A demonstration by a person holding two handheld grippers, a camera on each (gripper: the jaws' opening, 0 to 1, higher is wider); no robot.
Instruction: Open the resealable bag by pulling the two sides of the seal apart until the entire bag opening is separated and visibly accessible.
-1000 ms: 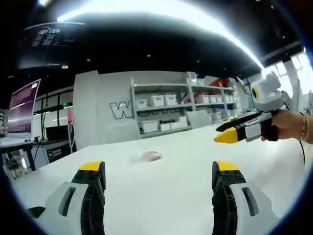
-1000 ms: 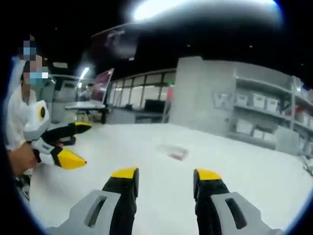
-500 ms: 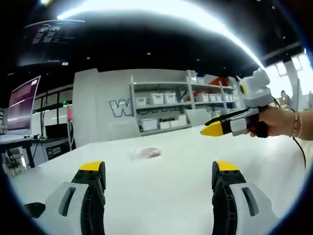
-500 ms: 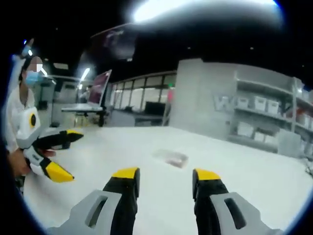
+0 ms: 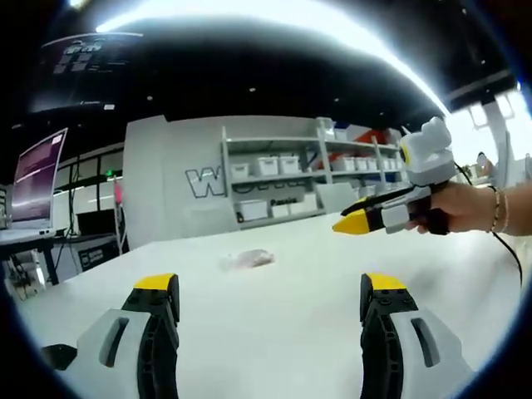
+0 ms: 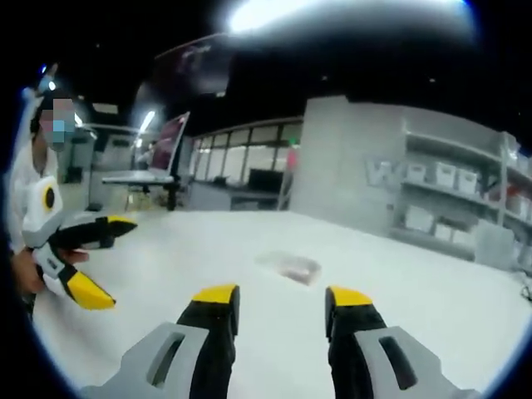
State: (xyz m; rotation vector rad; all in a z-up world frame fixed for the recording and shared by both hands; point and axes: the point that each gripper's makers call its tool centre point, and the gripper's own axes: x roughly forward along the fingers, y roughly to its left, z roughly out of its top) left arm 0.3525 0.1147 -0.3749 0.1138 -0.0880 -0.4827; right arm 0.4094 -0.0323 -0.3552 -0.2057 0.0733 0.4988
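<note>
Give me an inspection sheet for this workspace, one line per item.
Surface: white table, bare apart from the bag.
Job's things: bag lies flat mid-table, untouched; seal state too blurred to tell.
Clutter: nothing seen.
Grippers: left gripper open, above the table; right gripper open, short of the bag.
Cables: black cable hangs below the hand.
Surroundings: shelves with white bins, a monitor on a stand.

A long ceiling light (image 5: pixel 274 21) flares white overhead, washing out its edges. The white surface (image 5: pixel 274 307) below is bright and evenly lit; shelves (image 5: pixel 283 179) behind look soft and bend with fisheye distortion.
</note>
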